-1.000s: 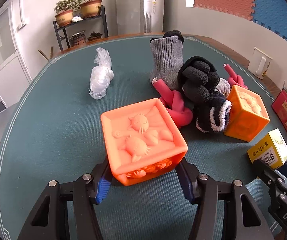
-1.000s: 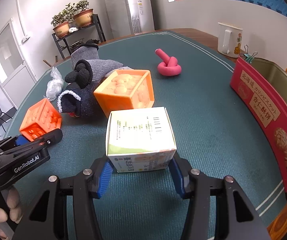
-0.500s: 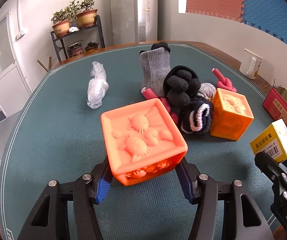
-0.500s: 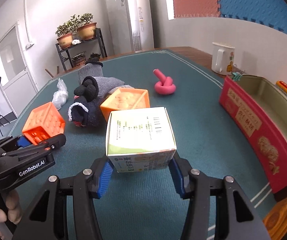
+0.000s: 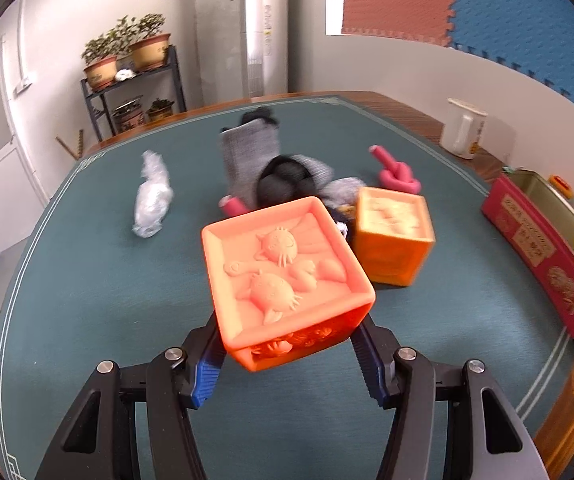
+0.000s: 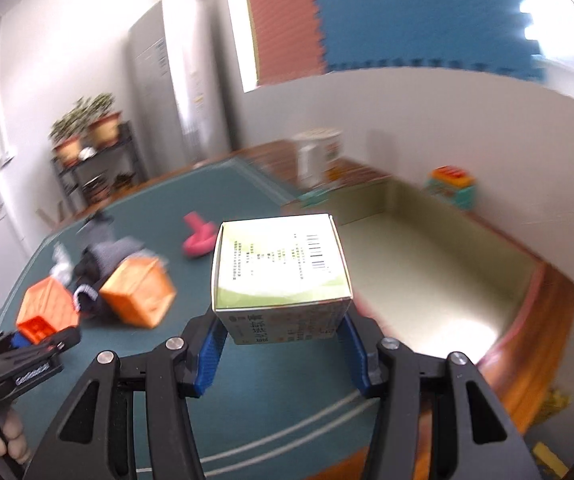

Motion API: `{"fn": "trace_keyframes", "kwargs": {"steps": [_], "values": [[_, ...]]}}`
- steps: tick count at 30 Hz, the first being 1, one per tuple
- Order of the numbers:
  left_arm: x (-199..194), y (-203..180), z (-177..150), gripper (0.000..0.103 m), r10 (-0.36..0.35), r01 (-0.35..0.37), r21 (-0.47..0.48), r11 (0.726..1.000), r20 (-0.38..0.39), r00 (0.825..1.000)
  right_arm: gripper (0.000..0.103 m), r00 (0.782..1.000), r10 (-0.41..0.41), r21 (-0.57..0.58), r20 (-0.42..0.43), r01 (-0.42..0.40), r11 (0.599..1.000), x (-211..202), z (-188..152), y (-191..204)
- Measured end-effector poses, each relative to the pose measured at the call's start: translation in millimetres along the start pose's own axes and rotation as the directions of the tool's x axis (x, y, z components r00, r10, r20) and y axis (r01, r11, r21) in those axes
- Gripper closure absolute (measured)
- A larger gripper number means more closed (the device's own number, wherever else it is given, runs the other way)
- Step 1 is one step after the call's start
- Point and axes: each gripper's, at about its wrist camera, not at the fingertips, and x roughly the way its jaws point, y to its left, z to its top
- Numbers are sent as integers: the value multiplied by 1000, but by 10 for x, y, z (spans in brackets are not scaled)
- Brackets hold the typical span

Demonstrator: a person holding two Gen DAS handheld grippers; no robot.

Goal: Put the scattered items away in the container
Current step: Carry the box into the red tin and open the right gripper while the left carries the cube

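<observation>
My left tongs (image 5: 289, 354) stay clamped on the orange cat block (image 5: 285, 276), blue pads pressed to its two sides. A second ago it sat low over the green mat (image 5: 87, 280); now it rides higher, and the pile ahead has slid down behind it. The second orange block (image 5: 395, 240) lies just beyond and to the right of my left tongs' load, with the grey and black socks (image 5: 275, 172) further ahead, the pink knotted tube (image 5: 397, 174) right of them and the crumpled plastic bag (image 5: 153, 200) off to the left.

My right tongs (image 6: 281, 346) still grip the white and green carton (image 6: 281, 268) by its sides. They have swung right: before, the red tin stood edge-on far to the right; now the open container (image 6: 427, 256) spreads just ahead and right of the carton, its pale floor bare. The view is blurred.
</observation>
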Motion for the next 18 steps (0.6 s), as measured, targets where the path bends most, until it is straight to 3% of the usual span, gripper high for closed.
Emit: {"fn": "trace_keyframes", "kwargs": {"steps": [8, 18], "values": [[-173, -358, 44, 43, -40, 40, 80, 996, 6, 999, 45, 993, -114, 73, 4, 113, 991, 44, 126, -569], [-137, -792, 89, 43, -61, 63, 159, 985, -18, 998, 43, 995, -102, 131, -8, 102, 986, 107, 59, -886]]}}
